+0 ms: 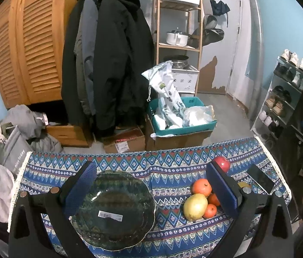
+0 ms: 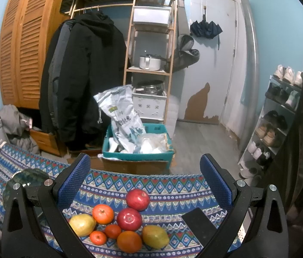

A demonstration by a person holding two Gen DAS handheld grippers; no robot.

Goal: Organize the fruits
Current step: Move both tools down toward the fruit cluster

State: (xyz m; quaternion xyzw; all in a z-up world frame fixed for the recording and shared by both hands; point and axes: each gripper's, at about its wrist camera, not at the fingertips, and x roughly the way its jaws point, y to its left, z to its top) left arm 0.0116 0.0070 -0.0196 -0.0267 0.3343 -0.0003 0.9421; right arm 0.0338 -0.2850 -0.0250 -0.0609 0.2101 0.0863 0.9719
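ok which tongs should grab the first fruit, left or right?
Right, probably. The right tongs are open with the fruit pile, including a red apple, framed between them. The left tongs are open over the dark plate, with the fruit off to their right.

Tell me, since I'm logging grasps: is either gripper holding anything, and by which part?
Nothing is held. The left gripper hangs open over the plate; the right gripper is open above the fruit, jaws touching neither.
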